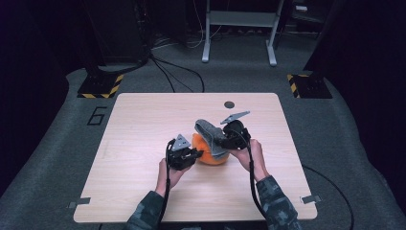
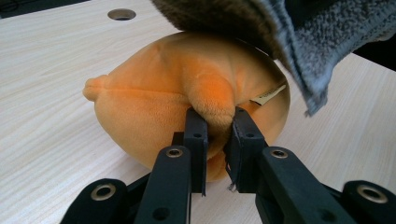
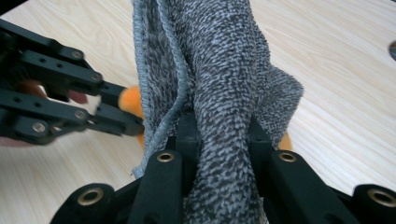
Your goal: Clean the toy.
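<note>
Nearest the person, camouflage-patterned sleeves and both hands enter from the table's near edge. The left gripper sits low beside the orange plush toy; its jaws are clamped on a soft protruding fold of the toy. The left gripper view gives the detail: the toy is rounded, short-piled velvety fabric with a stitched seam, a small nub at one end and a pale sewn-in label on its side, resting on the light wood-grain table.

The right gripper is held higher, just right of the toy, its jaws pinching a bunched grey cloth. In the high view the cloth drapes over the toy's top. The right gripper view shows its texture: the cloth is nubby, speckled grey terry with a stitched hem along one edge, gathered into a thick vertical fold between the jaws; a sliver of orange shows behind it, with the left gripper's black linkage at left.

Farther back, a round hole lies near the table's far edge. Beyond, the grey carpeted floor carries cables, a metal frame and yellow-black striped plates.
</note>
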The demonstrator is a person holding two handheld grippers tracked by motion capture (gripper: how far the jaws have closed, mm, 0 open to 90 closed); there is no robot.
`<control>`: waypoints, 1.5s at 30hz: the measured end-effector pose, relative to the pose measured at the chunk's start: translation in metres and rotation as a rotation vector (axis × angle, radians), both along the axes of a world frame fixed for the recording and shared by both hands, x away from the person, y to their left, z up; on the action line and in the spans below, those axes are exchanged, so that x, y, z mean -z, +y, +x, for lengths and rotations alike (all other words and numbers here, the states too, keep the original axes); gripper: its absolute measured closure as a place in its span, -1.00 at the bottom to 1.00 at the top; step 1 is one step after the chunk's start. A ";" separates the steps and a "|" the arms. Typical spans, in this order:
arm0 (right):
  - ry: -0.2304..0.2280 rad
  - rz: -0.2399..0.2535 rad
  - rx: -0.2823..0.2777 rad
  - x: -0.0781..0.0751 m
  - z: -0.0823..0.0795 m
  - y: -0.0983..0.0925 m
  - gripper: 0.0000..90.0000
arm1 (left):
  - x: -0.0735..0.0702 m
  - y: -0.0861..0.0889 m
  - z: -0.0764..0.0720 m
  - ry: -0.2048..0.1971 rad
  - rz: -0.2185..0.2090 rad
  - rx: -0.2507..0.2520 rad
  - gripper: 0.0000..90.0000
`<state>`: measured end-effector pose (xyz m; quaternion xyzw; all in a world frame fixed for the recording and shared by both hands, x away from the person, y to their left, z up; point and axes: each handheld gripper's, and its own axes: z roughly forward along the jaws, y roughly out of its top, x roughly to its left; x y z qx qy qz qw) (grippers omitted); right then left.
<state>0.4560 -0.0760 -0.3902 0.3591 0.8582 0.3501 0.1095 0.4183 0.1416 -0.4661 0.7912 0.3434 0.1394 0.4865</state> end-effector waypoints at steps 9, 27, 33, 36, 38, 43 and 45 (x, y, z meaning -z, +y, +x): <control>0.002 0.028 -0.026 0.000 -0.001 0.014 0.64 | 0.000 -0.002 0.001 -0.010 -0.001 0.011 0.76; -0.009 -0.008 -0.014 0.011 -0.003 0.010 0.64 | 0.001 -0.003 -0.001 -0.010 -0.004 0.010 0.76; -0.008 0.001 0.011 0.015 -0.003 0.000 0.64 | 0.002 -0.003 -0.001 -0.010 -0.006 0.008 0.76; -0.002 0.006 0.030 0.019 -0.003 -0.010 0.64 | 0.002 -0.002 -0.001 -0.013 -0.006 0.005 0.76; 0.002 0.008 0.035 0.021 -0.002 -0.015 0.64 | 0.003 -0.001 -0.001 -0.009 -0.011 0.002 0.76; 0.006 0.013 0.064 0.028 0.000 -0.026 0.64 | 0.004 0.000 -0.001 -0.002 -0.018 0.003 0.76; 0.015 0.009 0.076 0.030 0.000 -0.029 0.64 | 0.004 0.001 0.000 -0.004 -0.017 0.001 0.76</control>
